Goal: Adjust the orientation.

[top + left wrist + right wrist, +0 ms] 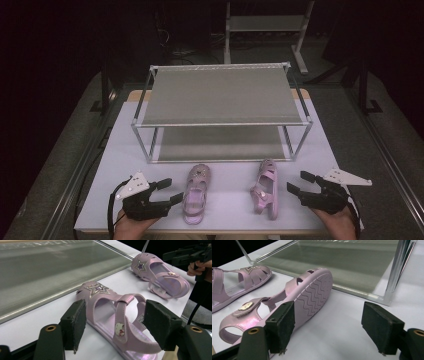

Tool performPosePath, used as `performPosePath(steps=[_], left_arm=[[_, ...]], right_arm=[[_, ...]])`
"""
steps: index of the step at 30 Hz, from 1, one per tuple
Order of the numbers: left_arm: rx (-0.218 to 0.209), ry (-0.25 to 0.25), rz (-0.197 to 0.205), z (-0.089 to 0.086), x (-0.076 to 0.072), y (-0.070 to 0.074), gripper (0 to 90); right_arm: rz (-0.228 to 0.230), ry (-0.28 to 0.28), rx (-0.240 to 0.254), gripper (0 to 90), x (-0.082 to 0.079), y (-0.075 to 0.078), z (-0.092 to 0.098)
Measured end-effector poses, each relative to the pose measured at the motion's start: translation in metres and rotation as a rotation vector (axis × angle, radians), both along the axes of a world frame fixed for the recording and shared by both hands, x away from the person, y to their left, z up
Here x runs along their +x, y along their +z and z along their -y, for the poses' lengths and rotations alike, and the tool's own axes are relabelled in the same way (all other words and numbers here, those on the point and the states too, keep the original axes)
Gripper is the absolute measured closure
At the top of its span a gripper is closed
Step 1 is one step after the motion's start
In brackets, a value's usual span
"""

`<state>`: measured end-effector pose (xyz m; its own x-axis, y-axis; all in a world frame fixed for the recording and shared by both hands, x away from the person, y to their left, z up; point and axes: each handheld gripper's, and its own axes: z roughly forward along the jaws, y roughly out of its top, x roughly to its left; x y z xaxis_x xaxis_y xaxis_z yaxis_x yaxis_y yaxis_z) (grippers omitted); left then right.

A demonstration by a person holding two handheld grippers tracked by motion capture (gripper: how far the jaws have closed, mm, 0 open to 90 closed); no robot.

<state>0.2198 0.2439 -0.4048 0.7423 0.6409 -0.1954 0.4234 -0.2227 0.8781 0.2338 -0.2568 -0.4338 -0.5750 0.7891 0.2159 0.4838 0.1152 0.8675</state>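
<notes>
No readable text, brand, number or sign appears anywhere. The nearer pink plastic child's sandal [117,320] carries only a small cartoon-character charm [119,329] on its strap and a glittery star [97,289] on its toe, neither with lettering. The other pink sandal's [287,302] strap bears a small gold-coloured emblem [246,306], too small to make out.

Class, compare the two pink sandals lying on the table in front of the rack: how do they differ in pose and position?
The left pink plastic sandal lies flat on its sole, while the right pink plastic sandal is tipped on its side, its wavy tread showing. The left one lies nearest the left gripper, the right one nearest the right gripper. Both bear a glittery star and point toward the rack.
</notes>
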Motion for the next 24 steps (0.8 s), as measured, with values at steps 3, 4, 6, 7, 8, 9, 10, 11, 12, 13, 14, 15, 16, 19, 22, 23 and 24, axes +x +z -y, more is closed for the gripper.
performPosePath(steps=[3, 4, 6, 7, 8, 9, 10, 11, 12, 13, 14, 15, 16, 19, 22, 23, 24], left_arm=[[0.004, -0.014, -0.026, 0.006, 0.002, -0.002, 35.2], [0.013, -0.015, -0.027, 0.008, 0.002, -0.003, 35.2], [0.019, -0.006, -0.034, 0.01, 0.003, -0.003, 35.2], [0.019, -0.01, -0.039, 0.011, 0.004, -0.003, 35.5], [0.019, -0.01, -0.039, 0.011, 0.004, -0.003, 36.6], [0.033, -0.005, -0.037, 0.014, 0.004, -0.002, 37.7], [0.034, -0.009, -0.044, 0.017, 0.004, -0.003, 38.3], [0.037, -0.01, -0.05, 0.018, 0.004, -0.003, 39.0], [0.043, -0.002, -0.059, 0.02, 0.004, -0.004, 39.1], [0.043, -0.002, -0.059, 0.02, 0.004, -0.004, 39.0], [0.04, 0.002, -0.076, 0.022, 0.003, -0.006, 39.0], [0.046, 0.01, -0.084, 0.025, 0.001, -0.009, 39.5], [0.056, 0.015, -0.087, 0.026, 0.0, -0.011, 40.5], [0.087, 0.037, -0.104, 0.029, -0.001, -0.015, 44.8], [0.093, 0.041, -0.109, 0.03, -0.002, -0.017, 50.3], [0.094, 0.047, -0.112, 0.031, -0.004, -0.018, 50.3], [0.094, 0.061, -0.113, 0.031, -0.005, -0.018, 56.9]], right_arm=[[-0.007, -0.006, 0.009, 26.5, -0.001, -0.001, 0.001], [-0.009, -0.008, 0.017, 26.5, -0.001, -0.001, 0.001], [-0.015, -0.01, 0.028, 26.8, -0.002, -0.002, 0.0], [-0.013, -0.008, 0.023, 27.0, -0.002, -0.002, 0.0], [-0.013, -0.008, 0.023, 27.0, -0.002, -0.002, 0.0], [-0.01, -0.002, 0.014, 26.9, -0.002, -0.002, -0.002], [-0.008, 0.002, 0.01, 27.0, -0.002, -0.002, -0.003], [-0.009, 0.002, 0.006, 27.0, -0.003, -0.001, -0.004], [-0.01, 0.003, 0.006, 26.9, -0.003, -0.001, -0.004], [-0.008, 0.005, 0.005, 27.0, -0.003, -0.001, -0.004], [-0.008, 0.005, 0.005, 27.0, -0.003, -0.001, -0.004], [-0.005, 0.006, 0.002, 26.9, -0.003, -0.001, -0.004], [-0.003, 0.005, 0.002, 26.9, -0.003, -0.001, -0.004], [0.001, 0.004, 0.001, 27.0, -0.003, 0.0, -0.003], [0.0, 0.004, 0.002, 26.9, -0.004, 0.001, -0.004], [0.003, 0.005, 0.002, 27.0, -0.004, 0.001, -0.004], [0.004, 0.005, 0.002, 27.0, -0.005, 0.001, -0.004]])
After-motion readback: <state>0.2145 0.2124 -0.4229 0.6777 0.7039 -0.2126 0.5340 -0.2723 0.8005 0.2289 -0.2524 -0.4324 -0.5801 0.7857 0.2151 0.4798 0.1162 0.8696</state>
